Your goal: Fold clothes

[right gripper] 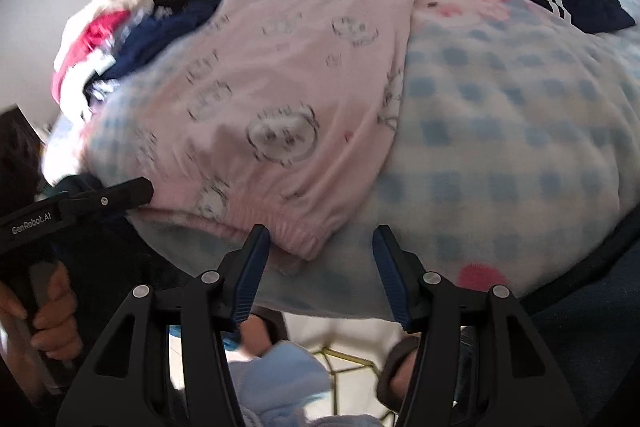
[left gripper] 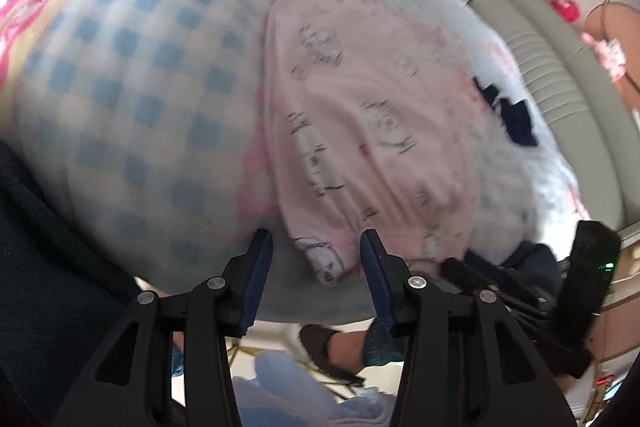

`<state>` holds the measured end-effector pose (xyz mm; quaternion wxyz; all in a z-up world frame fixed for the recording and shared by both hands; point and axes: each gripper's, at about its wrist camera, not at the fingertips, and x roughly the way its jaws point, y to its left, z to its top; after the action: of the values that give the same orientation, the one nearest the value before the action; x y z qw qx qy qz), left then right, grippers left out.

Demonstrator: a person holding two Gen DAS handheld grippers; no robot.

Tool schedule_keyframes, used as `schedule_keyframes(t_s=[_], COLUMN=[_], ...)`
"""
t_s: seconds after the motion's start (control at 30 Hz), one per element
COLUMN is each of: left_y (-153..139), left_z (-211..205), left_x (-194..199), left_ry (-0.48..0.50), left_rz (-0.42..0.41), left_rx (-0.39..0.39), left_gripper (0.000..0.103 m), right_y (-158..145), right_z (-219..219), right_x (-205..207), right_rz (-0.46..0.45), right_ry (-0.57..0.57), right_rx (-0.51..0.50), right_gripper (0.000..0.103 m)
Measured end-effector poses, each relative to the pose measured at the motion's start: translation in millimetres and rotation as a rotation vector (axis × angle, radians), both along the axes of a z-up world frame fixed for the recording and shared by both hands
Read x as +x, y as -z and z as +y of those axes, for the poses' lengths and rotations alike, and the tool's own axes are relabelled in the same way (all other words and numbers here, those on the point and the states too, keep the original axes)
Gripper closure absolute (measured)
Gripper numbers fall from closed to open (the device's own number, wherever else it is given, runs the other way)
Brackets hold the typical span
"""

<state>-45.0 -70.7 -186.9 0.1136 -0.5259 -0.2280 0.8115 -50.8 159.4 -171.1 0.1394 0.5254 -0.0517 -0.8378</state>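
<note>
Pink printed cotton garment [left gripper: 360, 131] lies flat on the bed, waistband hem nearest; left gripper [left gripper: 316, 247] and right gripper [right gripper: 320, 247] both open, empty, flanking its near corners.

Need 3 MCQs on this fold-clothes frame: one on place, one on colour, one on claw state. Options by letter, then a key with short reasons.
1. Where does the pink garment lie?
A. On the checked blanket
B. On the floor
C. Inside a basket

2. What colour are the squares on the checked blanket?
A. Green
B. Blue
C. Black

3. How do the two claws stand?
A. Both open, holding nothing
B. Both shut on the pink garment
C. Left shut, right open

Key:
1 A: the garment is spread over the blanket on the bed in both wrist views.
2 B: blue squares on a pale ground.
3 A: the left claw and the right claw each show a wide gap between the fingers, with the garment's elastic hem just ahead and not pinched.
</note>
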Motion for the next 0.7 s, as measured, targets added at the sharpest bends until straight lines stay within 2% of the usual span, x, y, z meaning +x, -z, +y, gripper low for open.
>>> schedule_keyframes(t_s=[0.1, 0.23, 0.3, 0.37, 0.43, 0.5, 0.53, 0.57, 0.7], left_y=[-0.6, 4.2, 9.9, 17.1, 24.1, 21.2, 18.4, 14.7, 3.0], left_z=[-3.0, -0.9, 5.2, 8.4, 6.1, 3.3, 4.6, 6.1, 9.2], left_x=[0.3, -2.2, -6.0, -11.3, -14.0, -9.1, -6.3, -3.8, 2.6], left_ry=[-0.023, 0.012, 0.031, 0.033, 0.019, 0.009, 0.016, 0.026, 0.039], left_rz=[-0.003, -0.018, -0.040, -0.069, -0.098, -0.078, -0.060, -0.039, 0.023], left_rx=[-0.016, 0.061, 0.070, 0.088, 0.123, 0.144, 0.140, 0.133, 0.107], left_gripper=[0.054, 0.052, 0.050, 0.048, 0.048, 0.058, 0.068, 0.073, 0.077], right_y=[-0.9, -2.5, -2.3, 2.3, 10.2, 12.3, 10.8, 9.4, 8.0], right_z=[7.2, 14.7, 13.5, 7.1, 0.9, -2.8, -3.3, -2.9, -0.2], right_x=[-1.5, 1.7, 2.7, -1.3, -5.7, -6.1, -4.4, -3.0, -3.4], right_rz=[-0.005, -0.006, -0.010, -0.022, -0.047, -0.051, -0.044, -0.038, -0.023], right_ry=[0.016, 0.014, -0.010, -0.027, -0.035, -0.048, -0.053, -0.055, -0.029], right_rx=[-0.012, -0.063, -0.101, -0.117, -0.119, -0.130, -0.133, -0.138, -0.151], right_gripper=[0.048, 0.048, 0.048, 0.052, 0.066, 0.072, 0.073, 0.074, 0.074])
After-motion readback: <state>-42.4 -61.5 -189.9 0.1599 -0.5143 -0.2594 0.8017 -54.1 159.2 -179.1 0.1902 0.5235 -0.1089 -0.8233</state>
